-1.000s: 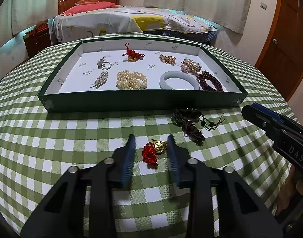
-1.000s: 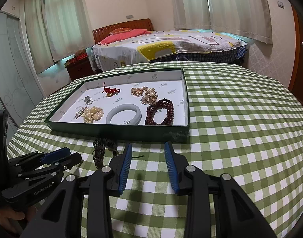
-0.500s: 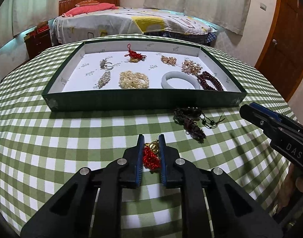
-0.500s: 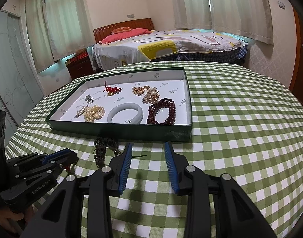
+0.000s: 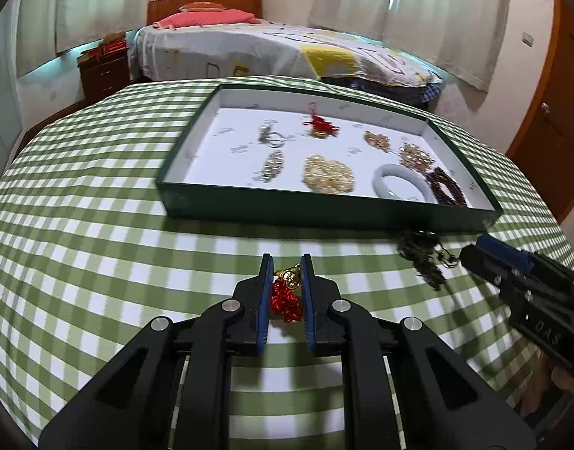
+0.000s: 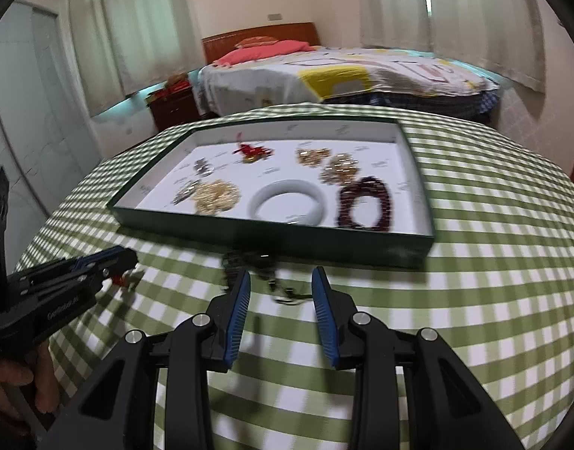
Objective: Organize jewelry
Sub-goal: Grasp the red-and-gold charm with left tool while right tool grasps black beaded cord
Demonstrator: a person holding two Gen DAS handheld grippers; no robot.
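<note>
While its gold bell pokes out ahead of the blue pads, the red knotted charm [image 5: 286, 296] sits pinched between the fingers of the left gripper [image 5: 287, 281], low in the centre of the left wrist view, over the green checked tablecloth [image 5: 99, 262]; whether it touches the cloth cannot be told. In the right wrist view only a red speck shows at that gripper's tip, at the left edge. The right gripper [image 6: 281, 292] has its fingers spread apart, holding nothing, with a dark beaded tassel piece [image 6: 249, 262] lying on the cloth just beyond them, blurred and partly hidden by the left finger. Behind it, across the middle of the frame, stands one green tray [image 6: 272, 234] with a white floor holding eight pieces: a second red charm [image 5: 320, 125], a pale bangle [image 6: 289, 202], a dark red bead bracelet [image 6: 365, 204], a pearl cluster [image 5: 328, 174], two gold clusters and two silvery pieces, all softened by blur.
</note>
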